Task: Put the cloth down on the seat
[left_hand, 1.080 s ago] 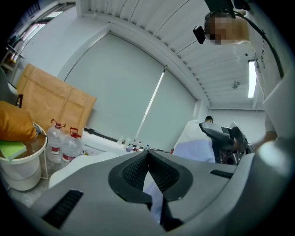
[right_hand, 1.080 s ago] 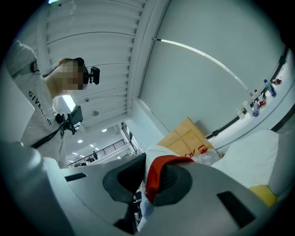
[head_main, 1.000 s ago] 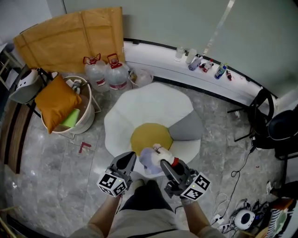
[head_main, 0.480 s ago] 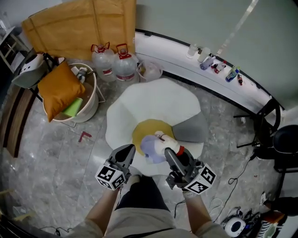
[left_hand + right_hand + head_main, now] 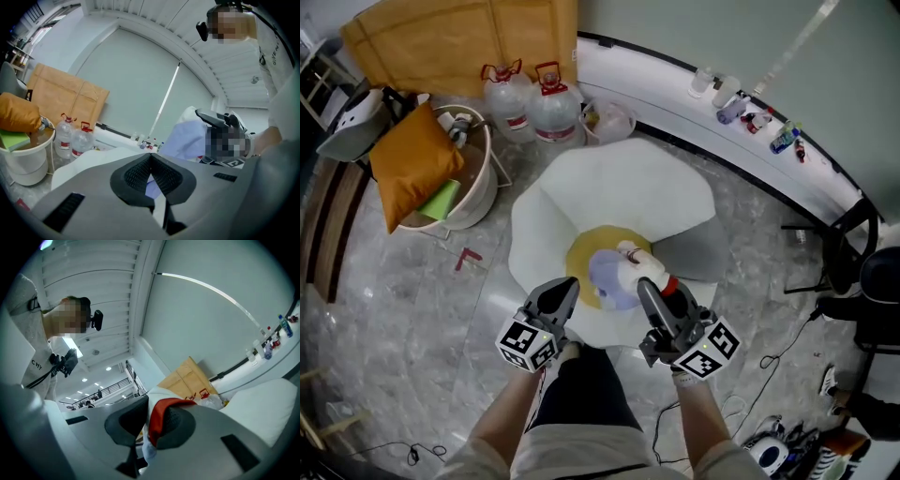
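Two grippers are over the seat (image 5: 619, 183). My right gripper (image 5: 645, 284) is clamped on the cloth (image 5: 609, 275), a bunched pale purple, white and red bundle that hangs over the yellow middle (image 5: 581, 255) of the seat. I cannot tell if it already touches. My left gripper (image 5: 565, 289) has its jaws together and holds nothing. I judge I am in the lowering step. Next I must bring the cloth down to rest, then open the right jaws. Compared with one second ago, both grippers are further forward and the cloth covers more of the yellow.
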Demonstrator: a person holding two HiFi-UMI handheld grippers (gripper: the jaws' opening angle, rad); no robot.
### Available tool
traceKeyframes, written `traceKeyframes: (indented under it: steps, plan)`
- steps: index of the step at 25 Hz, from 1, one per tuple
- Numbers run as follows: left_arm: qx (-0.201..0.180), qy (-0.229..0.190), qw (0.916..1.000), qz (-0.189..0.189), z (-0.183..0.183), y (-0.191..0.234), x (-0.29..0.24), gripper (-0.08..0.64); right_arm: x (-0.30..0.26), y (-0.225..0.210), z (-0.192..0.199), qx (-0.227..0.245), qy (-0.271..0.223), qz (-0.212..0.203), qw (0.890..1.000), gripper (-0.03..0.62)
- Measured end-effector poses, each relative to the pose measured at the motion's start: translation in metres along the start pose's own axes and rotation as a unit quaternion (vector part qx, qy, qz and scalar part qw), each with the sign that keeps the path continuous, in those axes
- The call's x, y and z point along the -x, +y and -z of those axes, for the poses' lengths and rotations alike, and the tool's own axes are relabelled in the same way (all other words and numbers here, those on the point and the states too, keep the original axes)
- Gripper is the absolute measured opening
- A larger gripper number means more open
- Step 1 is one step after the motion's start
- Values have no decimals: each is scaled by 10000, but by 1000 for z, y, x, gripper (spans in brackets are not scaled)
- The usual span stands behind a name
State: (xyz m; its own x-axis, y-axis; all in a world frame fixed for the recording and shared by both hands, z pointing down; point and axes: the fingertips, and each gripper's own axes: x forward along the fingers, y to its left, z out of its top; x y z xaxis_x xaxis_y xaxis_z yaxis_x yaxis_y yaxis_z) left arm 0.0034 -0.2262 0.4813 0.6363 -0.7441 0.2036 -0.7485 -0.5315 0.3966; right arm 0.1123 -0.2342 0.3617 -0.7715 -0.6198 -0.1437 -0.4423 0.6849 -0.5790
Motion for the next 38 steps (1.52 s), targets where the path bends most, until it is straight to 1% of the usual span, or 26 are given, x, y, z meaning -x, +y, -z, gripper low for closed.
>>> traceKeyframes:
  steps: [5,9,12,14,19,23,25,29,35,38]
  plan:
    - [31,212,9996,-196,23,18,-17,14,6,-50,37,-267,325,281,9987,46]
    - [157,187,9994,-254,38,30,-32,14,7,-81,67,-418,572,358,9968,46]
    - [201,146,9995,-184,49,34,-46,14,6,-105,87,-469,760,401,9952,46]
    - [212,185,9995,-167,59,37,-54,14,6,-120,100,-546,793,445,9944,46]
    - [400,280,9983,-307,90,63,-62,14,1,-152,130,-743,769,608,9924,46]
    - [510,393,9973,-348,103,84,-69,14,-6,-175,154,-833,731,788,9907,46]
    - [547,463,9969,-313,110,93,-76,14,-10,-192,168,-824,759,954,9891,46]
    - [548,633,9963,-182,130,111,-91,14,-19,-223,202,-764,966,1270,9842,46]
    - [433,750,9962,22,153,131,-120,14,-22,-261,234,-841,1070,1447,9801,46]
    - [428,838,9956,48,164,142,-130,14,-19,-279,249,-876,1092,1614,9769,46]
